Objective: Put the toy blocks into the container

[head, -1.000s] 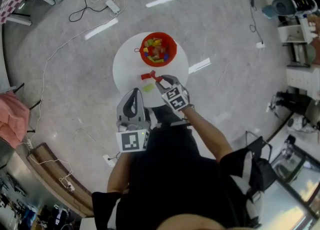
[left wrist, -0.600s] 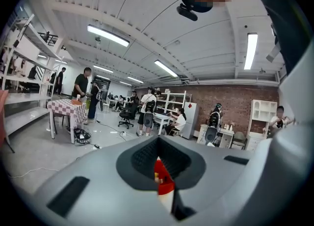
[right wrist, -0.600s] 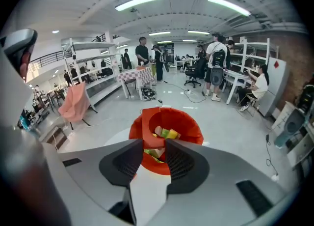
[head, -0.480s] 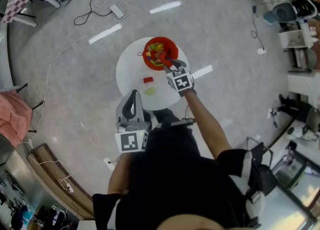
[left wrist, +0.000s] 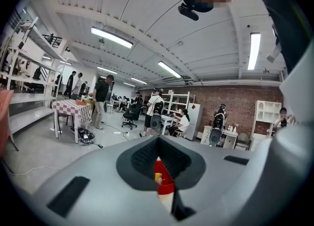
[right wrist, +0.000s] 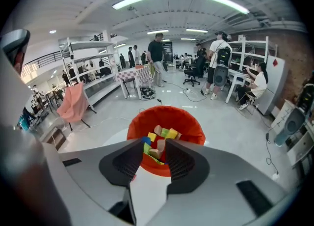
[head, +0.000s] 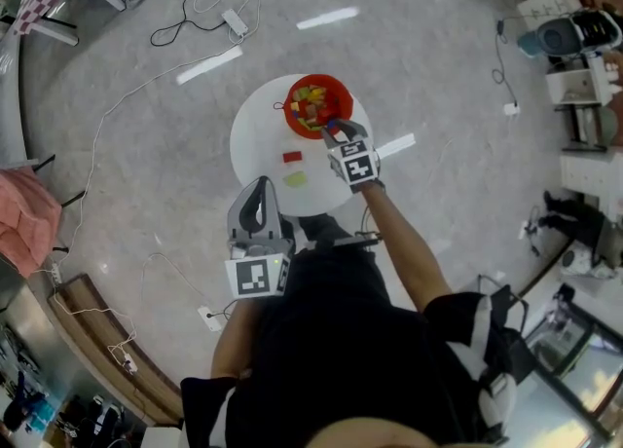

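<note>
A red bowl (head: 289,113) with several coloured blocks (head: 313,102) in it stands at the far side of the round white table (head: 255,139). On the table lie a red block (head: 292,156) and a yellow-green block (head: 294,179). My right gripper (head: 336,129) hovers at the bowl's near rim, tilted down. In the right gripper view its jaws (right wrist: 154,158) stand apart with nothing between them, and the red bowl (right wrist: 140,127) with its blocks (right wrist: 164,134) shows beyond. My left gripper (head: 258,207) is held near the table's near edge, jaws together; a sliver of the bowl (left wrist: 163,173) shows past them.
Cables and a power strip (head: 235,20) trail over the grey floor beyond the table. Shelves and equipment (head: 584,66) stand at the right. In the gripper views several people (right wrist: 157,58) stand and sit among tables and racks farther back.
My right gripper has moved from beside the red block at the table's middle out to the bowl's near rim. The red and yellow-green blocks stay on the table. The left gripper has kept still.
</note>
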`<state>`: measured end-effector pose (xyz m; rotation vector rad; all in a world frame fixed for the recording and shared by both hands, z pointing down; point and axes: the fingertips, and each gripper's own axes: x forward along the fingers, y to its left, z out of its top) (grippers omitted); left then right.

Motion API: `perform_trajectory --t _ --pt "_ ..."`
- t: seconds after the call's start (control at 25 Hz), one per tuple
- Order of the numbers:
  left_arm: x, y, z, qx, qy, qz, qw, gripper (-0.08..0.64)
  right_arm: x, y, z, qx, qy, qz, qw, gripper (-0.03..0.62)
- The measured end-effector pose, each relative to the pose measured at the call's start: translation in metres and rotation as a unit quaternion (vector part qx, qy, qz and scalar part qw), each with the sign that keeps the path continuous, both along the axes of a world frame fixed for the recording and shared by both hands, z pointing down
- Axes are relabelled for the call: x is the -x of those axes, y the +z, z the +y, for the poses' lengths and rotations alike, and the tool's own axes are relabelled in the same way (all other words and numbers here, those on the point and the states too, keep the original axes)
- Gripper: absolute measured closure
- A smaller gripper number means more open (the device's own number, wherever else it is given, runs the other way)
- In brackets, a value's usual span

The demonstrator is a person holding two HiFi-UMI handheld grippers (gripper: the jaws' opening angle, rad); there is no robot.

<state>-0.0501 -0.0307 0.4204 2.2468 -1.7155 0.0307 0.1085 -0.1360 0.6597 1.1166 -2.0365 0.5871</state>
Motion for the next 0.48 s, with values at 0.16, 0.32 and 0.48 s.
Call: perform_trajectory --t 0.16,0.32,0.48 --pt "0.007 0.001 0.004 -0.002 0.002 -0.012 0.9999 0.568 0.019 -0.020 0.016 -0.039 -0.028 -0.025 0.999 0.462" --pt "0.015 0.004 0.008 0.002 -0.005 -0.012 0.9999 0.568 0.039 -0.015 0.045 -0.040 -0.049 -0.043 0.997 0.518" --pt "0.022 0.012 0.011 0.006 -0.004 -0.016 0.9998 0.567 0.056 0.008 0.074 -0.022 -0.072 -0.038 0.996 0.579"
